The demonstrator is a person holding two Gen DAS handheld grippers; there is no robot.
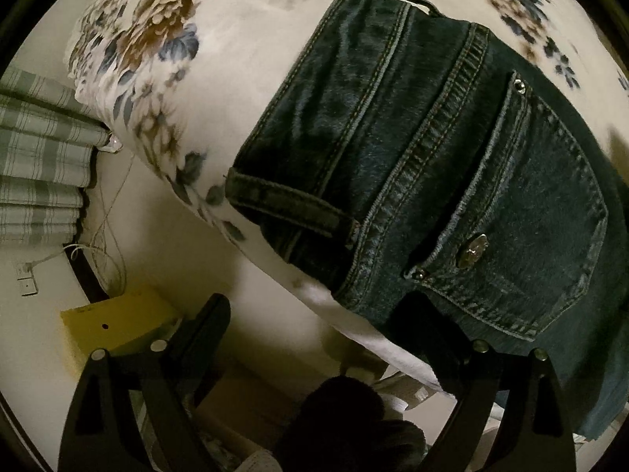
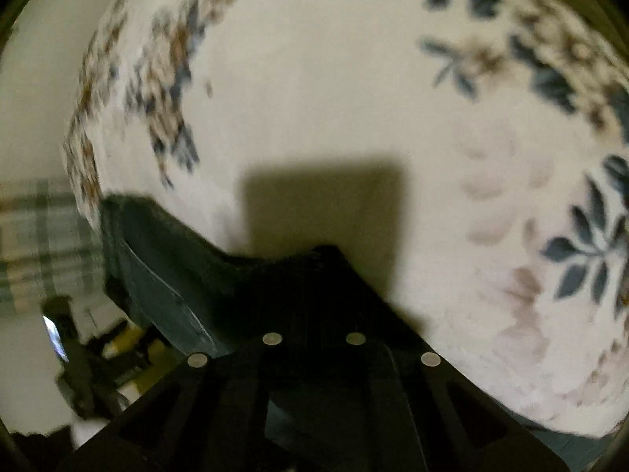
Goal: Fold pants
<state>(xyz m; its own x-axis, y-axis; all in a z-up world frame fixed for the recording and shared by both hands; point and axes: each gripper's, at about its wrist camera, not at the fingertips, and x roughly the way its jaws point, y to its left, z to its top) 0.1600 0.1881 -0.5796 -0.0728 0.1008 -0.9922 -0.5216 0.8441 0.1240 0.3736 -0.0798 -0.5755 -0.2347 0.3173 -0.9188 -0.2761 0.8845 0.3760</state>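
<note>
Right gripper clenched on denim, left one spread wide over the bed's edge.

My dark blue denim pants (image 1: 452, 165) lie on the white floral bedspread (image 1: 251, 78), waistband and riveted back pocket facing up, reaching that bedspread's near edge. My left gripper (image 1: 318, 310) hangs released, one finger over the pants, the other off the bedspread above a yellow box (image 1: 118, 322) on the floor. My right gripper (image 2: 314, 259) is clamped tight on a dark fold of the pants (image 2: 165, 259), lifted just above the bedspread (image 2: 354, 98), blurred.
</note>
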